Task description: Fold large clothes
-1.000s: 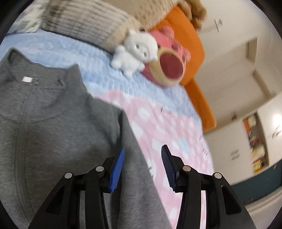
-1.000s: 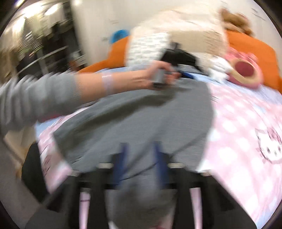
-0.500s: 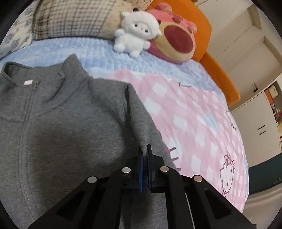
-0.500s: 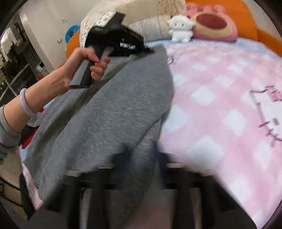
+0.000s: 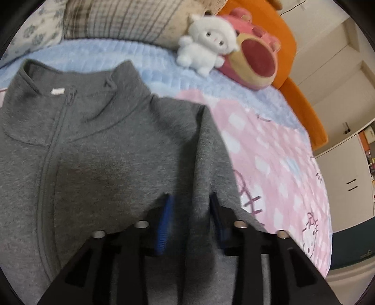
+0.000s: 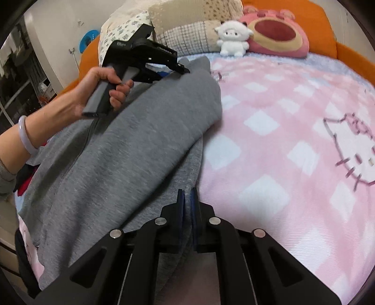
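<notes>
A grey zip-up fleece jacket (image 5: 98, 150) lies front up on the bed, collar toward the pillows. Its right sleeve is folded in over the body. My left gripper (image 5: 190, 206) is open just above the folded sleeve near the shoulder, and grips nothing. In the right wrist view the jacket (image 6: 131, 150) runs from the collar down to my right gripper (image 6: 187, 199), which is shut on the jacket's lower edge. The left gripper's body (image 6: 140, 58) and the hand that holds it show near the collar.
A pink checked cat-print blanket (image 6: 293, 140) covers the bed. A white plush (image 5: 208, 47), a pink bear cushion (image 5: 255, 63) and pillows (image 5: 131, 21) lie at the head of the bed. An orange bed frame (image 5: 302, 93) curves around it. Cupboards (image 5: 351, 171) stand at the right.
My left gripper was shut on the sleeve half a second ago and is open now, with the sleeve laid over the jacket's body. My right gripper has closed on the lower edge.
</notes>
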